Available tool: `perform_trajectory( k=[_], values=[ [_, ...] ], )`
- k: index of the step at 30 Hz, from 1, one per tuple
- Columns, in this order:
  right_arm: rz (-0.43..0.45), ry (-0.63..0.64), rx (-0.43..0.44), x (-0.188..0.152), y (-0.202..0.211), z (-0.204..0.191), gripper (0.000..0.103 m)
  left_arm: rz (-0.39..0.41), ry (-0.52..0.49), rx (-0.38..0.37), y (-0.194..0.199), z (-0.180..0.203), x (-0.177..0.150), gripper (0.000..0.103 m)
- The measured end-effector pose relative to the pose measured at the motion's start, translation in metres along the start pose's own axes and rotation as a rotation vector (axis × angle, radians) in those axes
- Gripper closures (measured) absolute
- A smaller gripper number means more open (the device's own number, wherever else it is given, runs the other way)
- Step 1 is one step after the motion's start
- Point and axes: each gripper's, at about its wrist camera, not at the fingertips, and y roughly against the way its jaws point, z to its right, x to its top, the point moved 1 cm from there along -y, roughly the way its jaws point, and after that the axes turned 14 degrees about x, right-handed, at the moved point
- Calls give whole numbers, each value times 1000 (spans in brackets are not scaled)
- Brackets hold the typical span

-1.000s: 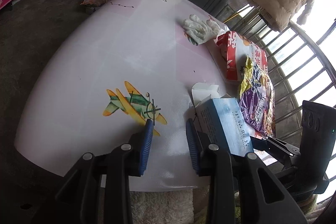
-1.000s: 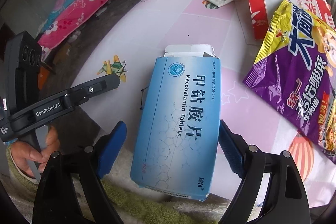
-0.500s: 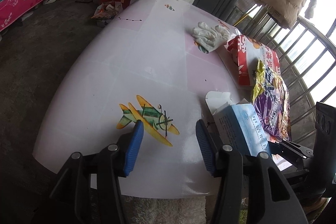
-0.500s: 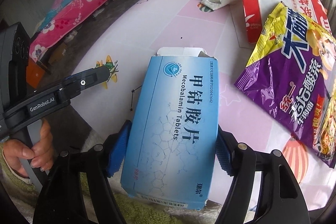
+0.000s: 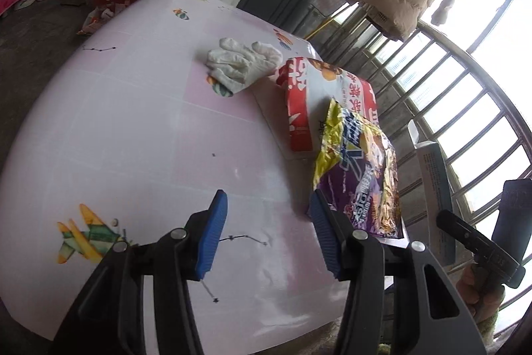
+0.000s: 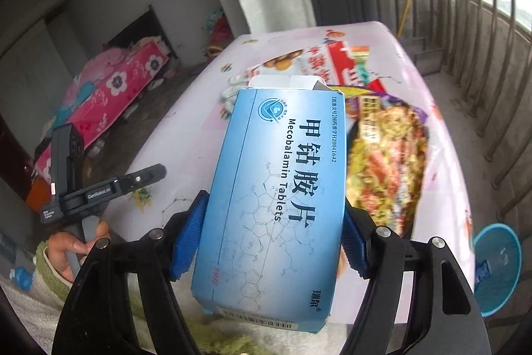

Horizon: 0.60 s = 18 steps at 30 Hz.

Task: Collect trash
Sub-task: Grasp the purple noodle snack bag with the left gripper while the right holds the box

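Pink counter [image 5: 133,128], wrappers [image 5: 359,175] far right. Right tongs [image 6: 272,242] clamp the box [image 6: 279,188]; left tongs [image 5: 269,235] open, empty.

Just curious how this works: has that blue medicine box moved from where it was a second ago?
Yes. The blue medicine box, clamped in the right gripper, lay flat on the pink table; now it is lifted clear, raised above the purple snack bag.

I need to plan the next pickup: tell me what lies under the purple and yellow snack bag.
The purple and yellow snack bag lies on the table, its far end overlapping the red and white packet. Whatever else is beneath it is covered. The right gripper holds the blue tablet box clear of it.
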Motion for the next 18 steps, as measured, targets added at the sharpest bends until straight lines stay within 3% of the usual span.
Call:
perform_trajectory(
  k=[3, 7, 14, 18],
  values=[
    [20, -89, -76, -3, 0, 42, 35, -43, -26, -103, -23, 25, 10, 53],
    [4, -220, -74, -11, -11, 85, 35, -109, -46, -180, -58, 49, 25, 53],
    [-14, -263, -62, -25, -19, 98, 35, -188, -27, -200, -101, 67, 39, 55],
    [-14, -270, -58, -24, -18, 101, 35, -200, -17, -278, -98, 76, 36, 58]
  ],
)
